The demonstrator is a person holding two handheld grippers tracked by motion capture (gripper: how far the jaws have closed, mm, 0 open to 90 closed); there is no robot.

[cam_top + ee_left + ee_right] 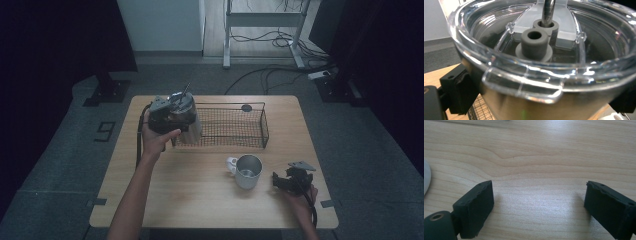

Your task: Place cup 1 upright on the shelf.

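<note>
A steel tumbler (189,116) with a clear lid (544,50) and a metal straw (548,11) is held by the left gripper (167,112), above the near left corner of the wire basket (252,127) at the far side of the table (165,200). In the left gripper view the black jaws are seen on both sides of the tumbler body, pressed against it, so the cup is pinched between them. The step in hand is judged to be the carrying of the tumbler, either into the basket or out of it; which of the two cannot be decided from this moment.

The right gripper (280,181) rests low at the near right of the table, just right of the metal mug (247,171). Its jaws are spread apart with only bare wood between them, and nothing is held.

For the next move the tumbler should be kept upright, and the basket rim must be cleared before the cup is lowered. The mug is probably to be taken afterwards by the right gripper.
</note>
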